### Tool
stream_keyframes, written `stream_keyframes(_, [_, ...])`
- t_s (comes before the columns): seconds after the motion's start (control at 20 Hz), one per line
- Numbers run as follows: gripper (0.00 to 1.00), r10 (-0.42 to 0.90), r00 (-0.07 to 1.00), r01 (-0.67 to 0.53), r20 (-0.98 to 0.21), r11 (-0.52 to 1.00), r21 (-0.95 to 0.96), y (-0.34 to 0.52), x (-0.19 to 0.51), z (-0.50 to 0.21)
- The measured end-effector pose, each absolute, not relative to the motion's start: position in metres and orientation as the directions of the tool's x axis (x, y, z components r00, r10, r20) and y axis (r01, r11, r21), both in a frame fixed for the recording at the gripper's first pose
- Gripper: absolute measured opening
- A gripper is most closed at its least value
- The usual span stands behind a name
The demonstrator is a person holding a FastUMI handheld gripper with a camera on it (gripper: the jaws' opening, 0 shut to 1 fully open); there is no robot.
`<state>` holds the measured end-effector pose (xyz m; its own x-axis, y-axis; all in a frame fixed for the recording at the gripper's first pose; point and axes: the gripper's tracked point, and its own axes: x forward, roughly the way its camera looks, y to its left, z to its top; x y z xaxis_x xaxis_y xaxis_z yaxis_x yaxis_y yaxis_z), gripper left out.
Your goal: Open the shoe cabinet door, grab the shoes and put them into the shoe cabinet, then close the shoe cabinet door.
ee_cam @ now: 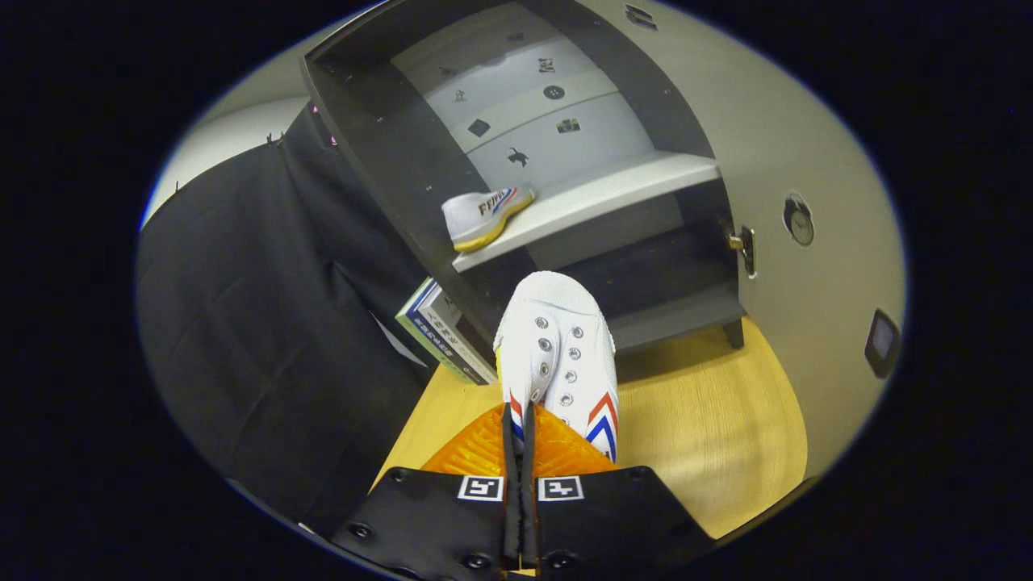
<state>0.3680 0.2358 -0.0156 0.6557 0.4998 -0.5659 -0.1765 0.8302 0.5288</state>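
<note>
A white canvas shoe (557, 347) with red and blue chevrons hangs from my gripper (520, 428), whose two fingers are pinched tight on the shoe's heel rim. The toe points toward the open shoe cabinet (387, 153), just short of its lower compartment (646, 282). A second matching shoe (483, 216) lies at the left end of the cabinet's pale upper shelf (613, 198). The cabinet door (807, 202) is swung wide open to the right, with a round knob (798, 219) on it and a brass latch (744, 246) at its inner edge.
A light wooden floor (710, 428) lies under the shoe and in front of the cabinet. A flat box (444, 327) leans against the cabinet's left side. Black cloth (258, 323) hangs to the left.
</note>
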Motion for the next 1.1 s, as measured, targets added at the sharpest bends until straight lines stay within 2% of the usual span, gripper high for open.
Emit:
stream_keyframes(0.6, [0.02, 0.452, 0.787, -0.189, -0.420, 0.824, 0.534, 0.233, 0.502, 0.062])
stream_keyframes(1.1, [0.01, 0.356, 0.844, -0.131, -0.401, 0.862, 0.489, 0.232, 0.617, 0.052])
